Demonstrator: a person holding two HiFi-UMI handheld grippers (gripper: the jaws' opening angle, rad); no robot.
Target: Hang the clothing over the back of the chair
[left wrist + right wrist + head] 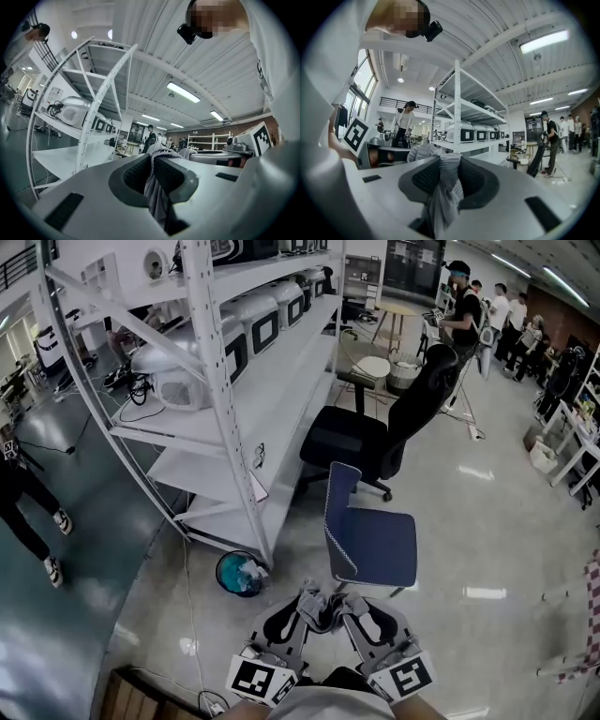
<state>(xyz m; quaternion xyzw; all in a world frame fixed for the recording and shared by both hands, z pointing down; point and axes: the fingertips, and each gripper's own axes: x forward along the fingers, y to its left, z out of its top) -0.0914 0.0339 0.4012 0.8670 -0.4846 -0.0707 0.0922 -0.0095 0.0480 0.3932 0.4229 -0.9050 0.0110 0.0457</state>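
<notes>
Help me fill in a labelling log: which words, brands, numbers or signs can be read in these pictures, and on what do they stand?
No text can be read in any view.
Marker squares on the hand-held tools: black-and-white patterns only, no letters or digits.
Dark panels on the shelf machines: any print is too small to read.

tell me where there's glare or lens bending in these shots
Head view: light glare patches on the glossy floor, white shelving bows. Left gripper view: dark rounded corners, shelving curves strongly. Right gripper view: ceiling light blown out.
</notes>
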